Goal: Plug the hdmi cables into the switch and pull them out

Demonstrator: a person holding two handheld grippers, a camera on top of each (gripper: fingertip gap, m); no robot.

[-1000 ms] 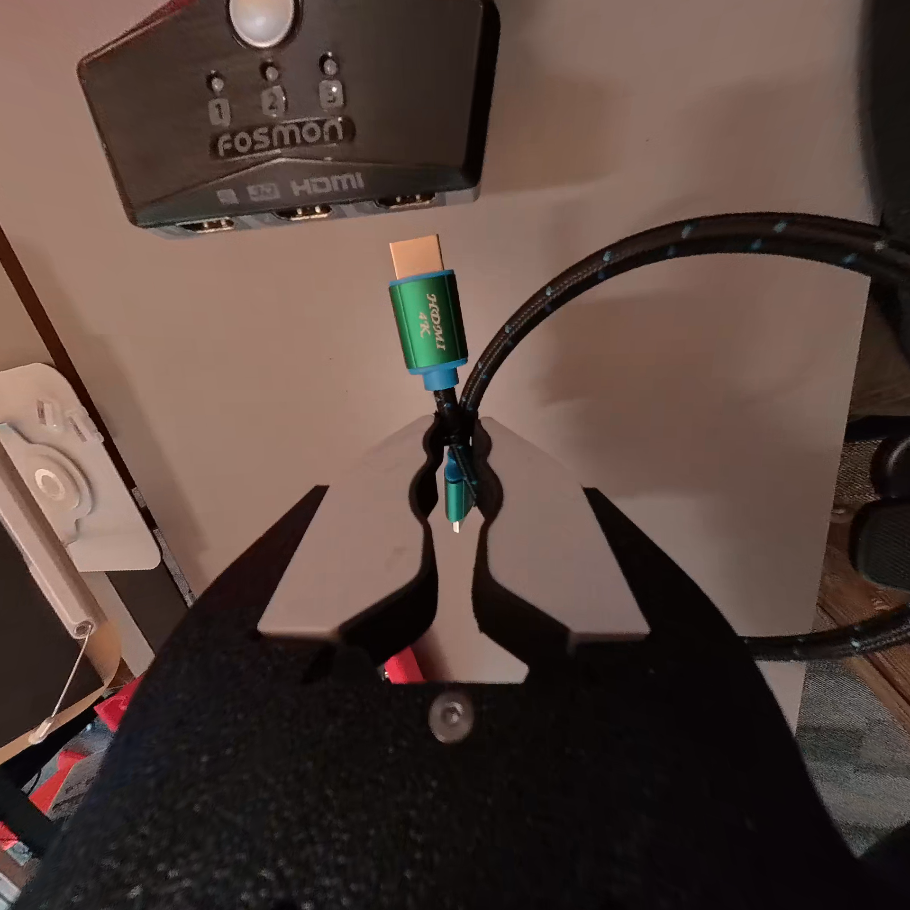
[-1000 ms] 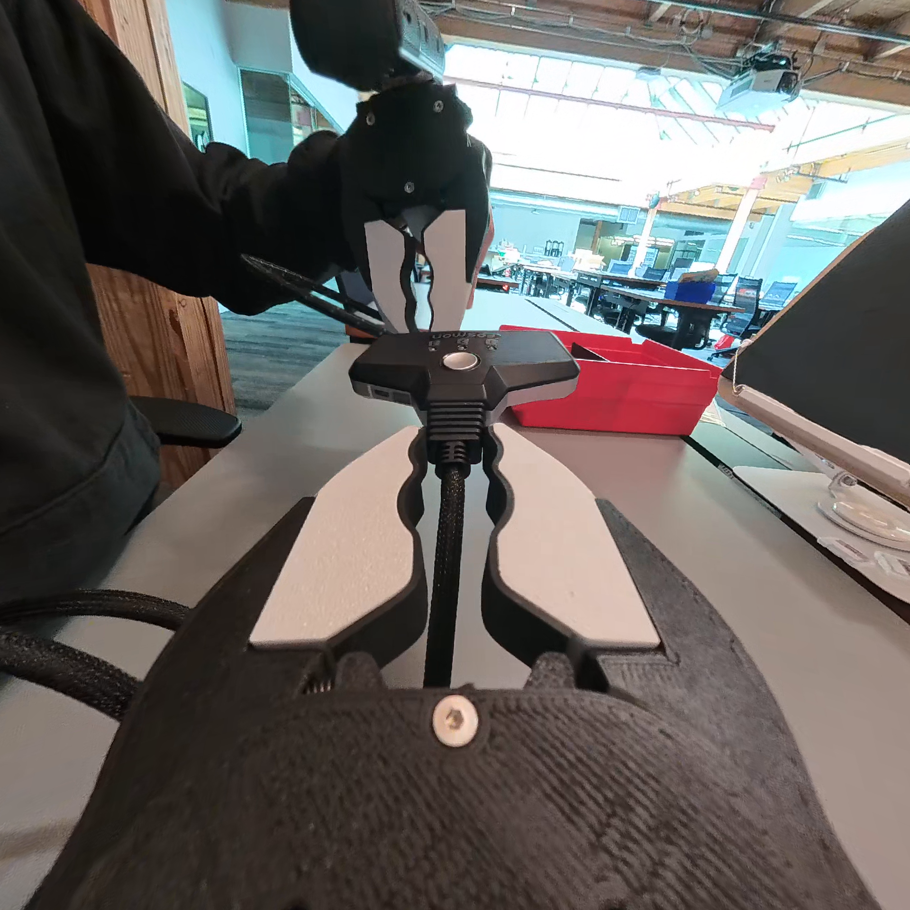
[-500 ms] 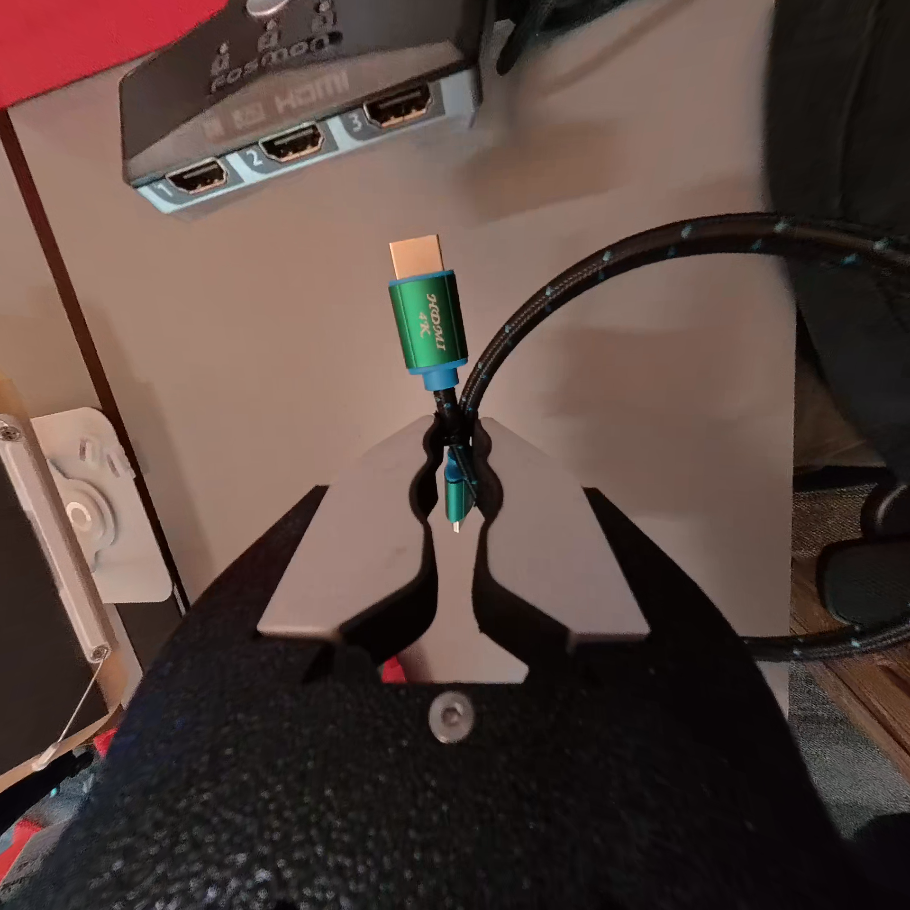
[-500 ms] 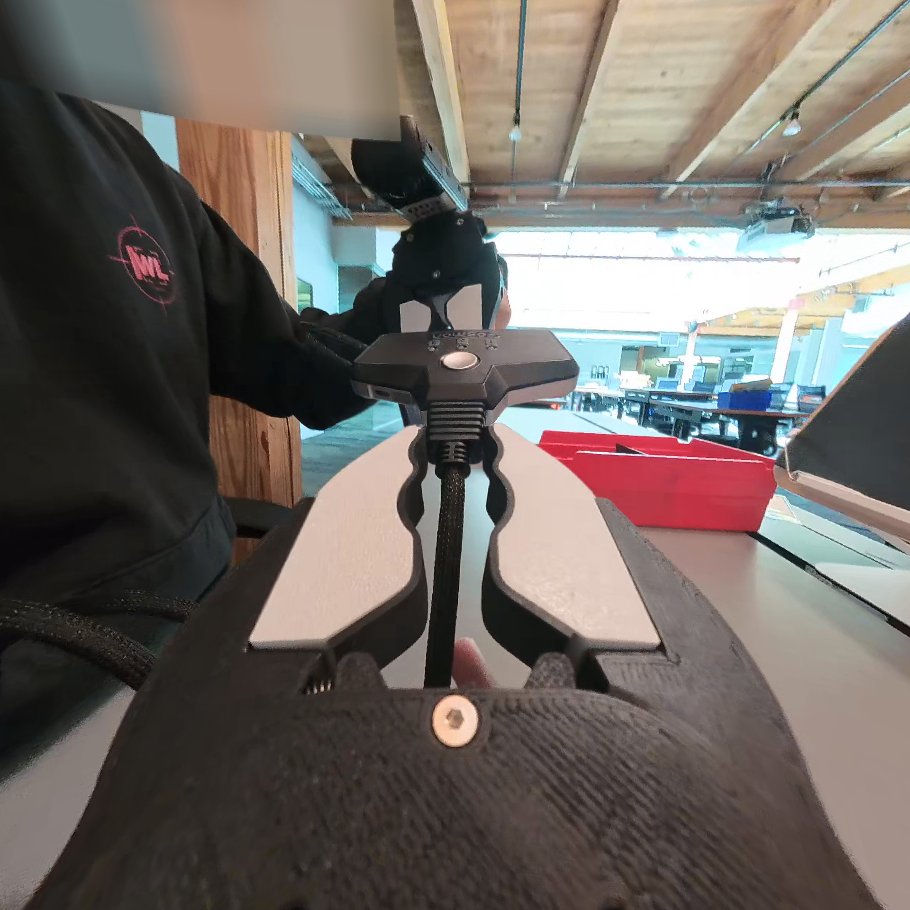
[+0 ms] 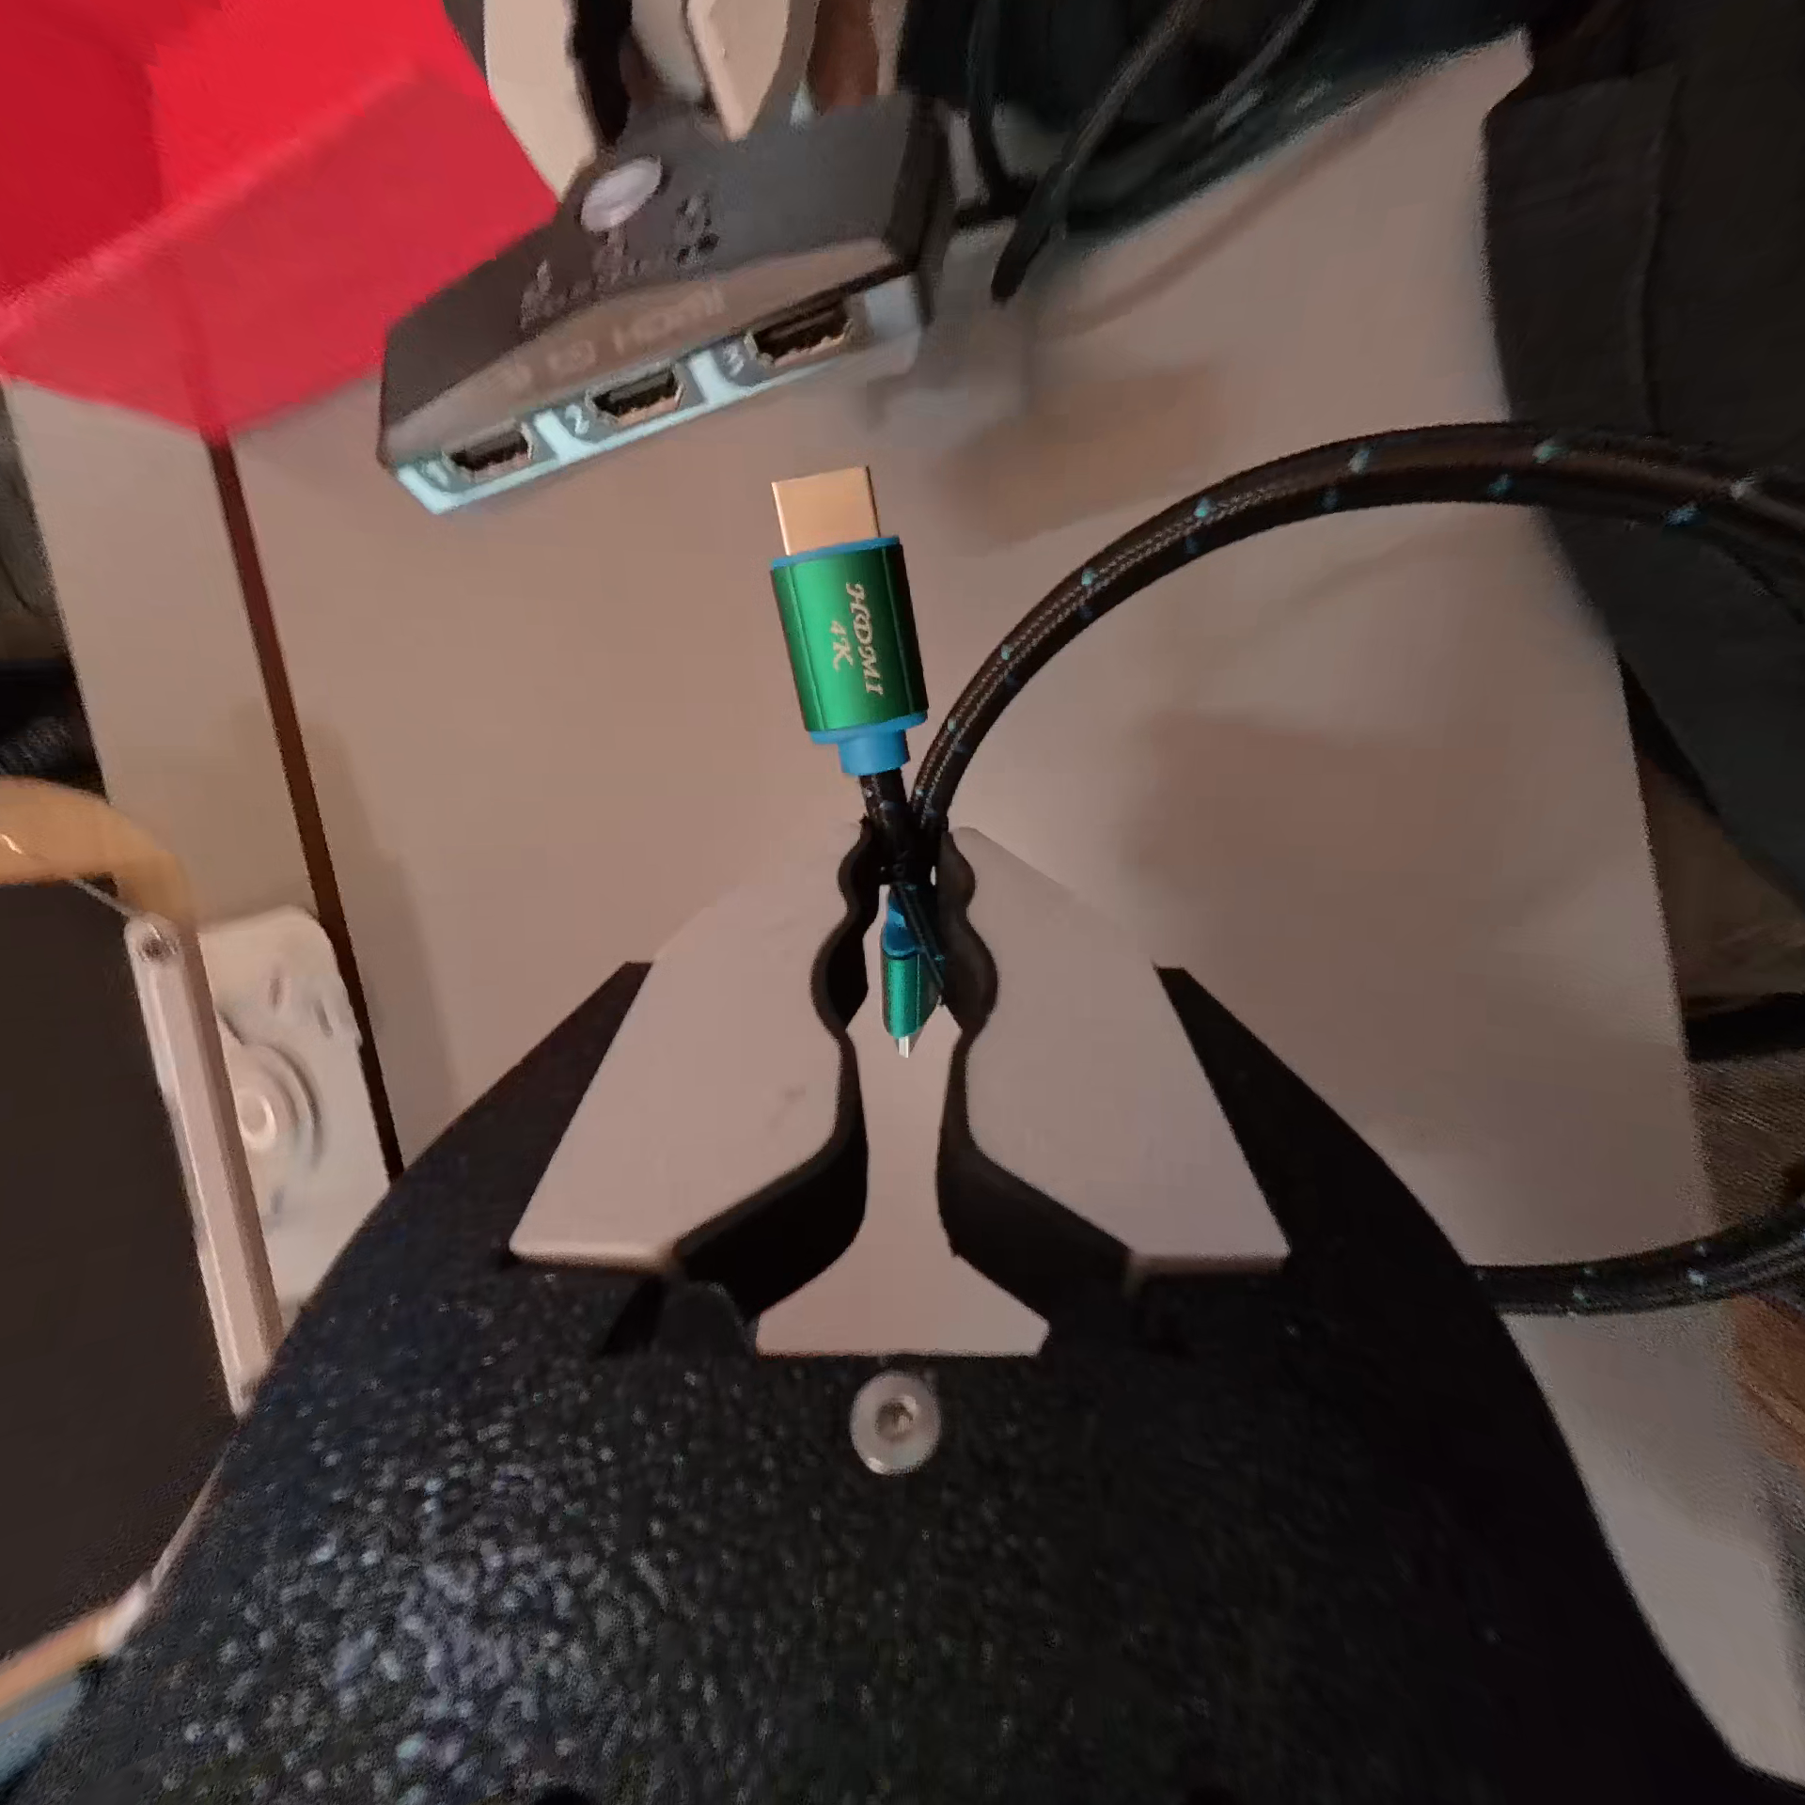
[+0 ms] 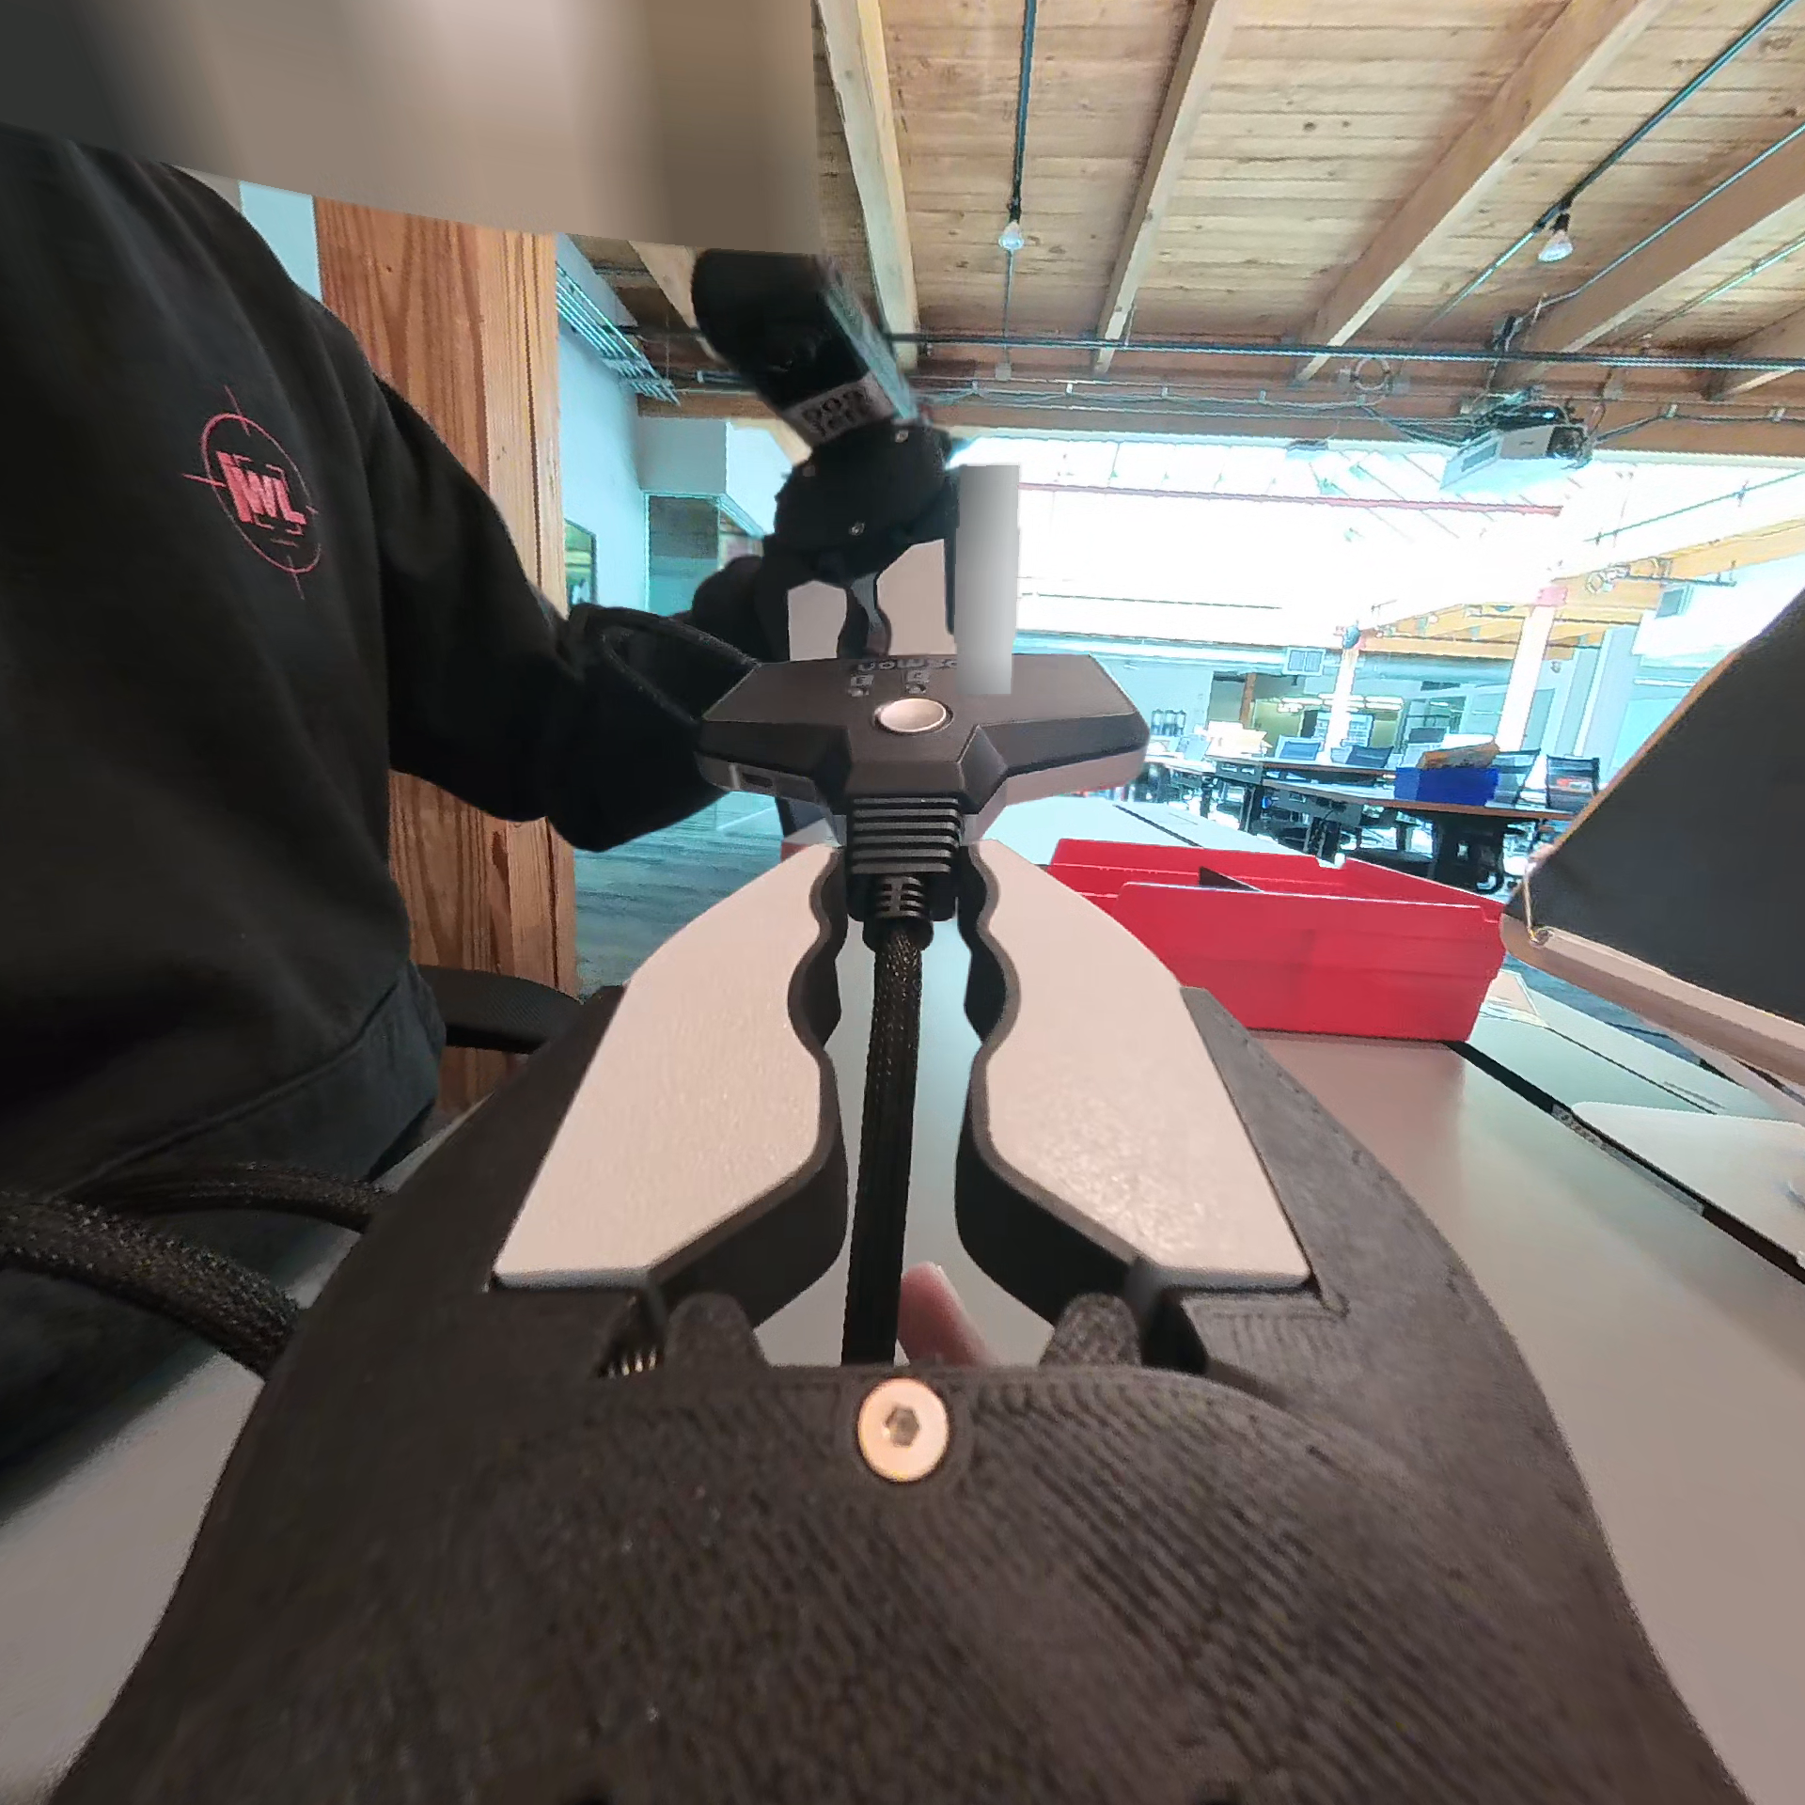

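My left gripper (image 5: 903, 850) is shut on the black braided HDMI cable (image 5: 1172, 527), just behind its green plug (image 5: 845, 635). The plug's gold tip points at the black switch (image 5: 664, 322), a short gap below its middle port. A smaller green connector (image 5: 913, 977) shows between the fingers. My right gripper (image 6: 901, 874) is shut on the ribbed cable tail of the switch (image 6: 918, 733) and holds it in the air above the table. The left gripper (image 6: 860, 586) shows beyond the switch, and the right gripper's fingers (image 5: 742, 68) show behind it in the left wrist view.
A red bin (image 6: 1270, 957) stands on the grey table (image 5: 1270, 879) beyond the switch. A dark screen on a white stand (image 6: 1680, 781) is at the right. The person's black-sleeved arm and body (image 6: 195, 684) fill the left. The cable loops off the table's right edge.
The right gripper has lifted the switch off the table and tilted it, so its ports now face the plug. The gap between plug and switch has shrunk. Both grips are unchanged.
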